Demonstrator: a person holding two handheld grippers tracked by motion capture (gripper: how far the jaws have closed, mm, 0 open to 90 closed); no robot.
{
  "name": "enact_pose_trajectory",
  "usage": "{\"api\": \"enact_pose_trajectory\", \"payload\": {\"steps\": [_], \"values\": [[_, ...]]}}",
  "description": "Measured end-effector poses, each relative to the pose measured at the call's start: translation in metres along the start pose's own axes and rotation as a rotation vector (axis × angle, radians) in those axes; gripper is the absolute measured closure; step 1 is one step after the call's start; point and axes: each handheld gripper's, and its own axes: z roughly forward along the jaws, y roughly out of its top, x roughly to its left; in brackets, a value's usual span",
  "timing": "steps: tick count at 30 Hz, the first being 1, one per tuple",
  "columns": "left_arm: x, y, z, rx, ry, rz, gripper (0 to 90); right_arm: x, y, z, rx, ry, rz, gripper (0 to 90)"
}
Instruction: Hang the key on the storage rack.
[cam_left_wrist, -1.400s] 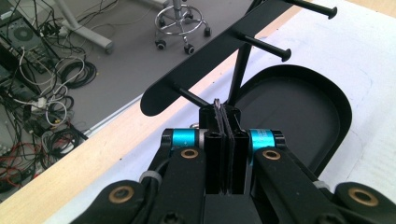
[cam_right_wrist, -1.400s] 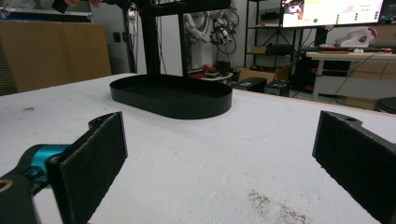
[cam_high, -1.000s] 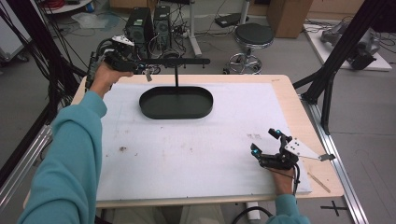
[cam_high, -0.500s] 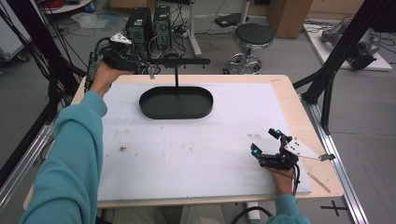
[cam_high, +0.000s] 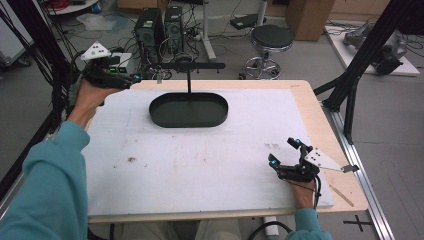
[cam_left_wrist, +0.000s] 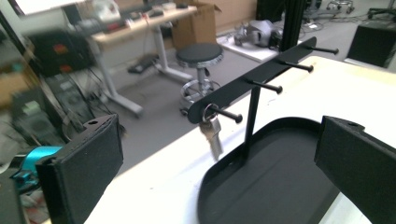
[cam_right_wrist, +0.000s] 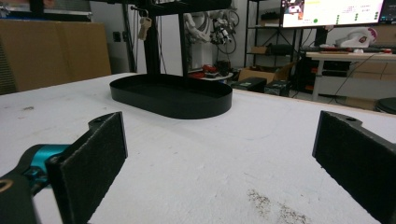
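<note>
The key (cam_left_wrist: 212, 130) hangs by its ring on the end peg of the black rack (cam_left_wrist: 254, 77) above the oval tray (cam_high: 189, 110). The left tool (cam_high: 131, 78), jaws just opened and empty, sits just beside it; the hanging step looks finished. The right tool (cam_high: 284, 152) rests apart on the bench (cam_high: 200, 165). Next, the left likely retreats without snagging the peg.

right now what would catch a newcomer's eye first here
Most striking is the black oval tray at the far middle of the white table, with a peg rack standing over it. A key hangs from the rack's end peg, just ahead of the open left gripper. The right gripper, open too, rests at the table's near right.
</note>
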Motion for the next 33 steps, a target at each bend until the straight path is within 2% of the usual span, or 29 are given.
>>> {"api": "enact_pose_trajectory", "payload": {"steps": [2,5,10,13,16,18,21,23,26,33], "values": [[-0.004,-0.007,-0.014,-0.037,-0.012,0.028,1.7,0.0,0.0,0.0,0.001,0.002,0.004,2.2],[-0.012,-0.021,-0.033,-0.077,-0.031,0.039,1.7,0.0,0.0,0.0,-0.003,0.001,-0.001,2.2],[-0.025,-0.053,-0.063,-0.176,-0.084,0.024,1.7,0.0,0.0,0.0,-0.001,0.005,-0.006,2.2],[-0.035,-0.075,-0.077,-0.184,-0.1,0.018,1.7,0.0,0.0,0.0,0.0,0.002,-0.008,2.2],[-0.046,-0.094,-0.086,-0.18,-0.104,0.002,1.7,0.0,0.0,0.0,-0.002,0.004,-0.005,2.2],[-0.056,-0.107,-0.093,-0.194,-0.107,-0.004,1.7,0.0,0.0,0.0,0.0,0.0,-0.005,2.2],[-0.069,-0.127,-0.099,-0.224,-0.104,-0.032,1.7,0.0,0.0,0.0,-0.001,-0.002,-0.007,2.3],[-0.076,-0.139,-0.102,-0.231,-0.092,-0.031,1.7,0.001,0.0,0.0,-0.001,-0.003,-0.009,2.2],[-0.084,-0.153,-0.104,-0.237,-0.09,-0.054,1.7,0.001,0.0,0.0,-0.001,-0.002,-0.011,2.2],[-0.098,-0.181,-0.11,-0.274,-0.061,-0.057,1.7,0.001,0.0,0.0,-0.002,-0.001,-0.011,2.2]]}}
